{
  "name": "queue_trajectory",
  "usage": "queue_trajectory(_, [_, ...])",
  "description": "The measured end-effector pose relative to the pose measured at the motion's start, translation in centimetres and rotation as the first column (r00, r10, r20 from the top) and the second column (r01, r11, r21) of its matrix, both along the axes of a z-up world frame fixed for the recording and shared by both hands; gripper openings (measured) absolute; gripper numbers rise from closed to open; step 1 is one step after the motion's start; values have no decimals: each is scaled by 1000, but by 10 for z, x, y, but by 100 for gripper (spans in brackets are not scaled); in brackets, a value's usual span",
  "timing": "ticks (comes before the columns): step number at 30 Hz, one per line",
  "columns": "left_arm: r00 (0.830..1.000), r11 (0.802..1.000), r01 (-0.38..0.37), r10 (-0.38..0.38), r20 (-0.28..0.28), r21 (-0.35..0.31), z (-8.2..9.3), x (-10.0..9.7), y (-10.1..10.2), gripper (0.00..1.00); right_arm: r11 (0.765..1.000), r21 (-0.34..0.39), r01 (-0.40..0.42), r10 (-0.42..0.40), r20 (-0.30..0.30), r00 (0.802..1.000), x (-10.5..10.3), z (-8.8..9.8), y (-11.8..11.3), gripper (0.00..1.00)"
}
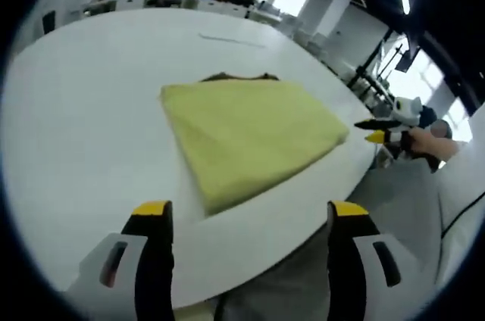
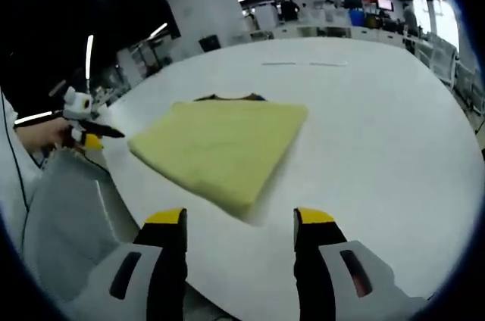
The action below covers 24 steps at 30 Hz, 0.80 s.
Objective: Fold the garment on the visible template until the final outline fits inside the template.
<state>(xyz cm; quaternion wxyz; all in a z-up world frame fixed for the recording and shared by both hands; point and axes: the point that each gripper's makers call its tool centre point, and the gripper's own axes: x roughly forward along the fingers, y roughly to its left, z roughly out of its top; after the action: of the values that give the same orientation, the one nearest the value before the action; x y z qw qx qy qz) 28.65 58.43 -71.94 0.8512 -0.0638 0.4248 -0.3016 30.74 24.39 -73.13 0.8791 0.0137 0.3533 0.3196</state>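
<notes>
A yellow garment (image 1: pixel 254 135) lies folded into a thick square on the white table (image 1: pixel 83 132). A dark strip (image 1: pixel 239 76) peeks out from under its far edge. My left gripper (image 1: pixel 250 219) stands open at the table's near edge, a little short of the garment's front corner, with nothing between its jaws. In the right gripper view the same folded garment (image 2: pixel 220 143) sits ahead of my right gripper (image 2: pixel 239 222), which is open and empty. The right gripper (image 1: pixel 383 130) also shows at the right of the left gripper view, off the table's edge.
The white table (image 2: pixel 379 132) stretches far behind and beside the garment. A faint line (image 1: pixel 231 39) marks its far surface. Desks, monitors and ceiling lights fill the room beyond. A person's hand (image 2: pixel 45 133) holds the left gripper (image 2: pixel 83 120) past the table's edge.
</notes>
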Motion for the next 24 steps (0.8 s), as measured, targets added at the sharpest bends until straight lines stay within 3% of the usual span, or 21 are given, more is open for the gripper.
queue_trajectory(16, [1000,1000,20,-20,-1,15,-15,2,-4,71,1000,-6,-21,21,-6,1000,8,-12,5,41])
queue_trajectory(24, [999,999,34,-35,21,38,-23,7,-5,58,1000,-7,-30,30,0,1000,14,-16,6,34])
